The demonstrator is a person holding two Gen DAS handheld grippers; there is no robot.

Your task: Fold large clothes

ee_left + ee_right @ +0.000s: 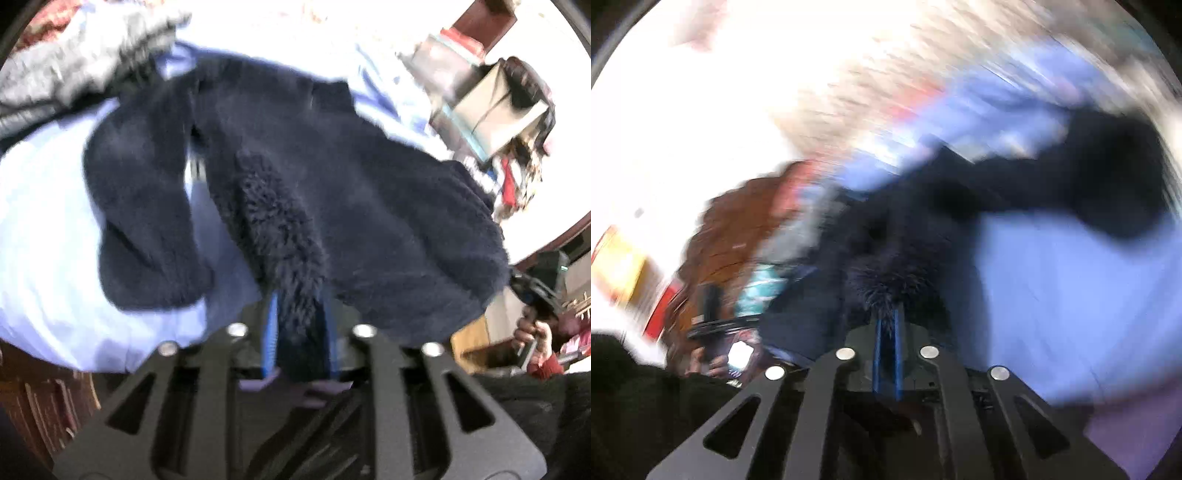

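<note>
Gripping the dark navy fleece garment (314, 177), both left gripper (300, 332) and right gripper (887, 347) jaws are pinching its near hem; it is stretching away over the pale blue bedsheet (44, 221).

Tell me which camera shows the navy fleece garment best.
The left wrist view: the navy fleece garment lies spread over the light blue sheet, fairly sharp. The right wrist view shows only a motion-blurred dark mass of it, reaching from the fingers toward the right edge.
</note>
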